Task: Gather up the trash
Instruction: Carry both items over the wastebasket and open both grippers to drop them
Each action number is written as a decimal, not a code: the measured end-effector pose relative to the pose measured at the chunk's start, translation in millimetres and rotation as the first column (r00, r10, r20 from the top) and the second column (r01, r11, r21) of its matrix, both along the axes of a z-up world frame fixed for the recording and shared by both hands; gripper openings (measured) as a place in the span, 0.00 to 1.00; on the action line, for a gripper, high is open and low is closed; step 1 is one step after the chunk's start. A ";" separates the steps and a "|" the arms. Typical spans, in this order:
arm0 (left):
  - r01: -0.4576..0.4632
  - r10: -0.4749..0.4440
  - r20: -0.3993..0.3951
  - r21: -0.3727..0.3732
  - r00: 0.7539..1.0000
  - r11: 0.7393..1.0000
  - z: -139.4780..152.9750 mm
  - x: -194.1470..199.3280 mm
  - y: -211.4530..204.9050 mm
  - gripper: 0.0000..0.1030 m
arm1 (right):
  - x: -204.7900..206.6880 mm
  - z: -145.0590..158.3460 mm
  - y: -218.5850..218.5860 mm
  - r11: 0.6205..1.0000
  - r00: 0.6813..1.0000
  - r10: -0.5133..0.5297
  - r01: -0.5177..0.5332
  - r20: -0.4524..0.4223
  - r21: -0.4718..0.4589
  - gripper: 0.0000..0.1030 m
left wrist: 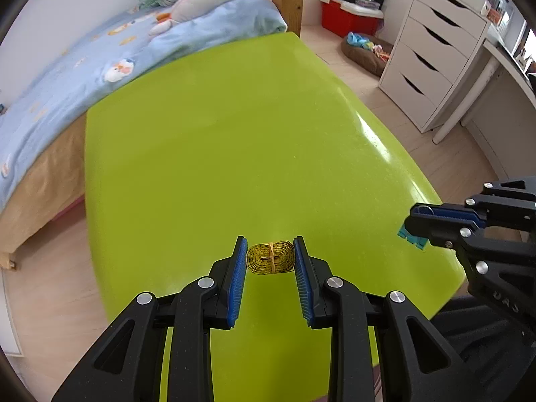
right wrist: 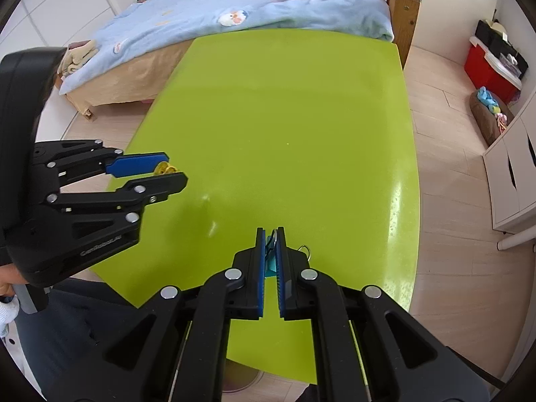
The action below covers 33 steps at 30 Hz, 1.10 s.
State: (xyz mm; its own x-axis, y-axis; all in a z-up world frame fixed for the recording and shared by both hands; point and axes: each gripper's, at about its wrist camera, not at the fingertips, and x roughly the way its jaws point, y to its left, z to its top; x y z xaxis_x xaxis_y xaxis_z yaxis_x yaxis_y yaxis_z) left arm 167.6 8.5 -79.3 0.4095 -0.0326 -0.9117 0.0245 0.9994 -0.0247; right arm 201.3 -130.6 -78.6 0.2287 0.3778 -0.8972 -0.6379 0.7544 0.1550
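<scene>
A rolled yellow tape measure (left wrist: 270, 257) bound with a rubber band sits between the fingers of my left gripper (left wrist: 270, 251), which is shut on it above the green table (left wrist: 234, 134). It shows as a yellow bit (right wrist: 164, 168) in the right wrist view, held by the left gripper (right wrist: 167, 171). My right gripper (right wrist: 271, 238) is shut on a small teal clip with a metal ring (right wrist: 270, 261). In the left wrist view the right gripper (left wrist: 412, 224) holds the teal piece (left wrist: 410, 237) over the table's right edge.
A bed with a blue duvet (left wrist: 100, 60) and plush toys borders the table's far left. A white drawer unit (left wrist: 432, 53), a red bin (left wrist: 348, 16) and a brown pet bed (left wrist: 365, 52) stand on the wooden floor at the right.
</scene>
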 end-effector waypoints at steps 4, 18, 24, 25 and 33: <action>-0.013 0.013 0.036 -0.006 0.999 1.000 15.2 -29.4 4.1 0.27 | -16.7 9.8 4.4 1.000 1.000 0.019 -0.019 0.018 0.012 0.05; -0.025 0.028 0.131 -0.027 0.991 0.999 48.8 -125.6 -4.8 0.27 | -98.8 45.9 -3.0 0.991 0.991 0.103 -0.109 0.081 0.080 0.05; -0.028 0.035 0.156 -0.049 0.987 0.998 54.0 -158.1 -12.9 0.27 | -137.4 57.2 -14.6 0.984 0.987 0.126 -0.136 0.096 0.114 0.05; -0.027 0.035 0.160 -0.049 0.987 0.998 54.2 -162.5 -14.7 0.27 | -143.8 58.5 -16.6 0.983 0.987 0.128 -0.139 0.097 0.119 0.05; -0.029 0.042 0.172 -0.076 0.984 0.997 52.2 -201.6 -25.2 0.27 | -183.9 53.4 -35.4 0.980 0.988 0.134 -0.144 0.078 0.136 0.05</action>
